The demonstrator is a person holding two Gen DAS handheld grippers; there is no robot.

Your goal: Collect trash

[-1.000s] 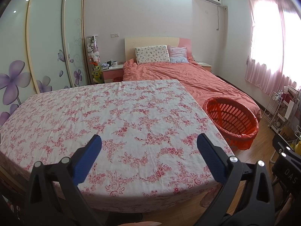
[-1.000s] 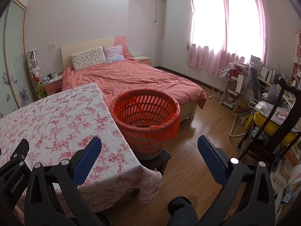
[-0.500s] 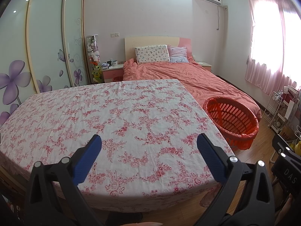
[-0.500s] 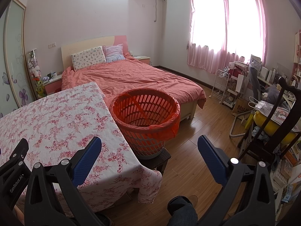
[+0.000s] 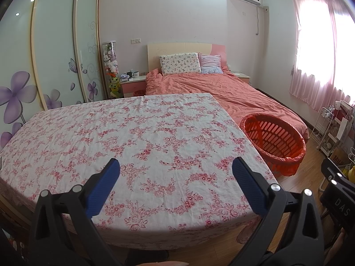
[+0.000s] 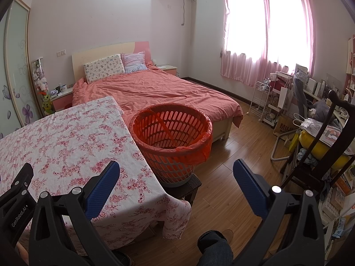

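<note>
- Wardrobe (image 5: 44, 66) far left, sliding doors w/ purple flower print.
- Table (image 5: 133, 137) w/ pink floral cloth fills left-centre of both views.
- Left gripper (image 5: 176, 170) hovers over table's near edge, jaws wide, nothing between the blue pads.
- Bed (image 6: 155, 93) w/ salmon cover behind table, 2 pillows at headboard.
- Basket (image 6: 170, 141), orange, lined w/ red bag, stands on a dark stool (image 6: 188, 188) just beside table's right edge, in front of bed's foot; inside looks empty.
- Right gripper (image 6: 176, 170) above floor near table corner & basket, jaws wide, holding nothing.
- Person's leg and shoe (image 6: 217, 241) at bottom.
- Chair (image 6: 321, 155) & cluttered shelves far right, pink curtains (image 6: 266, 28) above.
</note>
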